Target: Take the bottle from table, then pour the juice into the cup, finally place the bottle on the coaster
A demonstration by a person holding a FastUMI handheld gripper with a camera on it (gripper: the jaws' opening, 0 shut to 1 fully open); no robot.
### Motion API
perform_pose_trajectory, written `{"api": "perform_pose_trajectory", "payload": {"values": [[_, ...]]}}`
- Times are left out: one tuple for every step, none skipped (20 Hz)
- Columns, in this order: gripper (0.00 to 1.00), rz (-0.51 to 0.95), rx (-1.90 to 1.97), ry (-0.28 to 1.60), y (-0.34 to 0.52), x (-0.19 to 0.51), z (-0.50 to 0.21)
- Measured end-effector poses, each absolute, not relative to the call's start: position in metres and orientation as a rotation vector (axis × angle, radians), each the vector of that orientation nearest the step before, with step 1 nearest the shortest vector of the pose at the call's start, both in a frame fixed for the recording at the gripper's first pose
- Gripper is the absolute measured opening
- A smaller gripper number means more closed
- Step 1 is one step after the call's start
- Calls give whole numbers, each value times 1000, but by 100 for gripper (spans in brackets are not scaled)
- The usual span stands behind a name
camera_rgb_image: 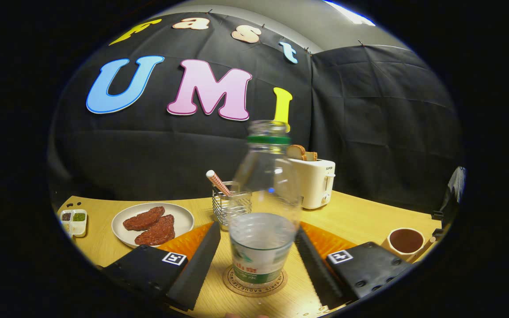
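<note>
A clear plastic bottle (263, 207) with a green neck ring and no cap stands upright on a round cork coaster (237, 285). It is partly filled with clear liquid. My gripper (258, 227) is open around it, one finger on each side of the lower body. A narrow gap shows at the left finger (203, 256), while the right finger (314, 265) lies right against the bottle's edge. A beige cup (406, 242) with a dark inside sits on the wooden table (360, 216), beyond the right finger and off to the right.
Behind the bottle stand a wire holder (230, 205) with a striped straw and a white toaster (316, 181) with bread. A plate (153, 221) with two brown patties and a small condiment tray (74, 221) lie left. An orange mat (325, 240) lies under the fingers.
</note>
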State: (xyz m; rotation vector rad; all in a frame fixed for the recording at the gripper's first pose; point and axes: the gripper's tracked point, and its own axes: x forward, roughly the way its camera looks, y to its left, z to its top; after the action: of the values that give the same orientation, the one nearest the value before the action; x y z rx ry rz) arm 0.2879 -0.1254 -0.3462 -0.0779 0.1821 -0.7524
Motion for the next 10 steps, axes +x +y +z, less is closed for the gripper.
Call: {"api": "perform_pose_trajectory", "payload": {"values": [[99, -746, -64, 183, -124, 287, -347], [99, -743, -50, 183, -123, 286, -348], [99, -741, -39, 187, -121, 285, -350], [99, -739, -33, 191, -118, 284, -350], [99, -740, -33, 194, -116, 281, -349], [99, -738, -31, 198, -112, 277, -349], [99, -730, -31, 203, -110, 275, -350], [99, -730, -31, 211, -109, 270, -350], [99, -728, -28, 214, -106, 264, -349], [99, -723, -28, 215, -102, 259, -347]]}}
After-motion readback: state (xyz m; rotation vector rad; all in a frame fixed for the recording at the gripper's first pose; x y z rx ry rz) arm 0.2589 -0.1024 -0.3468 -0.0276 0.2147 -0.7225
